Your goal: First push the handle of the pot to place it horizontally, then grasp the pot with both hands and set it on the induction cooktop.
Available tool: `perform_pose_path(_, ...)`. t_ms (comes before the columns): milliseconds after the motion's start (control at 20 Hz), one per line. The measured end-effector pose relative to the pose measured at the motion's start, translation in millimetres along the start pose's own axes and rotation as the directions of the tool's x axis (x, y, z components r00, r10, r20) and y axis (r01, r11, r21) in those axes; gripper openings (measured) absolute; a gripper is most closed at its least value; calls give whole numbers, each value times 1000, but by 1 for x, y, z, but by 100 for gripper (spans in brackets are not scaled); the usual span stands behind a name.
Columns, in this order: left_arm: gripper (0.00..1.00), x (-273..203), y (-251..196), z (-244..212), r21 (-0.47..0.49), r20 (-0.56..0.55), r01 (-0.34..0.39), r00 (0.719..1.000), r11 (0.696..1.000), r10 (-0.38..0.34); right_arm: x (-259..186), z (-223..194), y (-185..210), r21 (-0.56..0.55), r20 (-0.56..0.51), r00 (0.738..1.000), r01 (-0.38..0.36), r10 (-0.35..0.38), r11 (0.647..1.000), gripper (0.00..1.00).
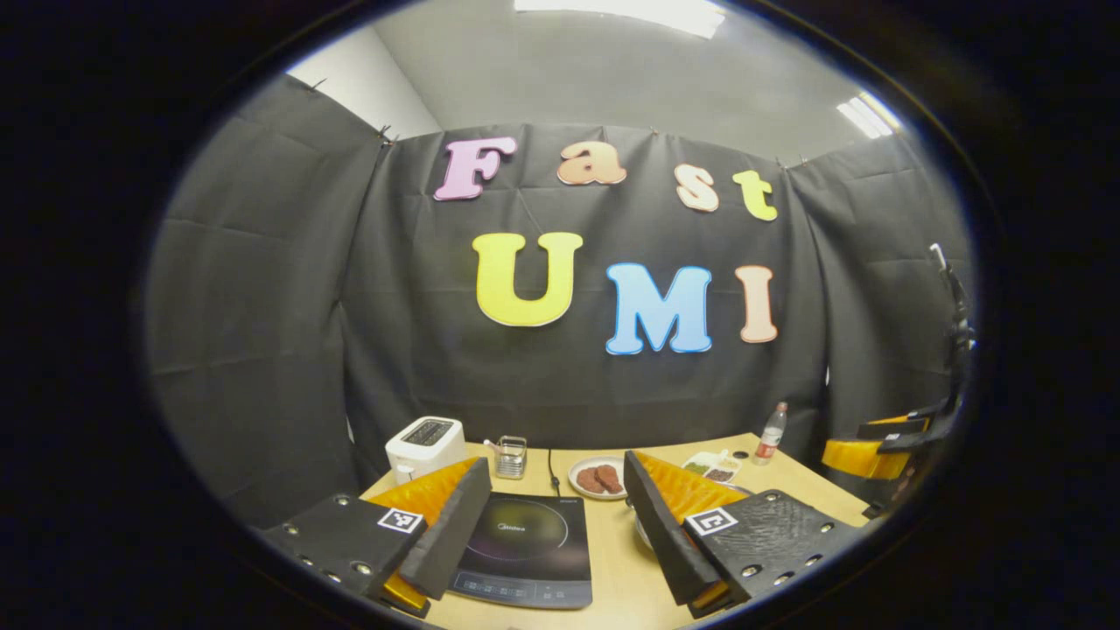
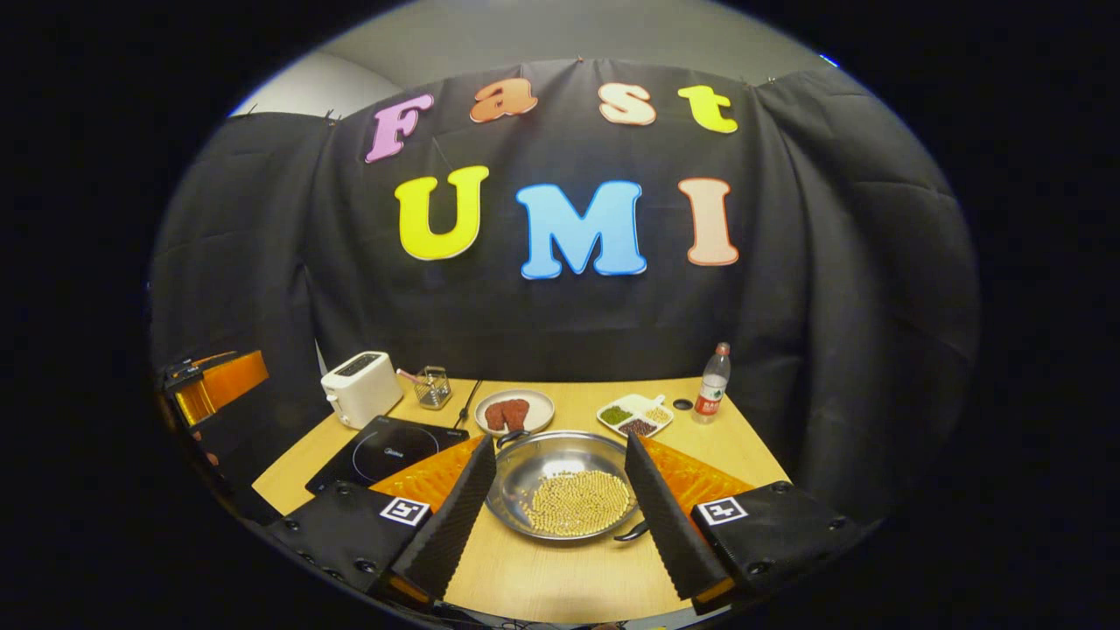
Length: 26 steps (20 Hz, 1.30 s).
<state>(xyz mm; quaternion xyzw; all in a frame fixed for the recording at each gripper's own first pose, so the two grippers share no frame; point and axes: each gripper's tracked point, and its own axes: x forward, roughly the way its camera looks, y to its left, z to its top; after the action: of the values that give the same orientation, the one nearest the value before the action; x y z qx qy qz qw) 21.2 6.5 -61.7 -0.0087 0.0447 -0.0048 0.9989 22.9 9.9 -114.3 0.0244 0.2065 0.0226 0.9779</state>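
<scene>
Steel pot (image 2: 560, 486) of yellow beads sits on our wooden worktop (image 2: 569, 573), right of the induction cooktop (image 2: 385, 451); our right tool (image 2: 560, 534) gapes wide before it, left tool (image 1: 551, 547) wide too.

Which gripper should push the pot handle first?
Probably right: the right gripper is open, with the pot of beans in front between its fingers. The left gripper faces the induction cooktop.

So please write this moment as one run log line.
left gripper: open, over black induction cooktop | right gripper: open, around round steel pot of beans | pot: on table
</scene>
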Motion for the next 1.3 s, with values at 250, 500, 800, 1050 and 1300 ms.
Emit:
perform_pose_path(250, 89, 2, 5, -28, -24, -64, -4, 998, 1000, 3, 18, -49, -4, -10, -159, 987, -13, 11, 1000, 60)
perform_pose_path(500, 89, 15, 5, -56, -50, -136, -23, 991, 998, 16, 33, -92, -11, -20, -285, 958, -36, 29, 999, 18)
perform_pose_path(800, 90, 29, 2, -65, -27, -176, -52, 983, 998, 46, 45, -147, -17, -48, -420, 905, -88, 59, 995, 2)
perform_pose_path(1050, 89, 31, -4, -71, -15, -210, -84, 974, 996, 79, 65, -192, -36, -65, -538, 839, -131, 76, 989, 2)
perform_pose_path(1300, 89, 30, -6, -70, 9, -226, -115, 968, 993, 114, 85, -222, -52, -99, -601, 796, -153, 63, 983, 2)
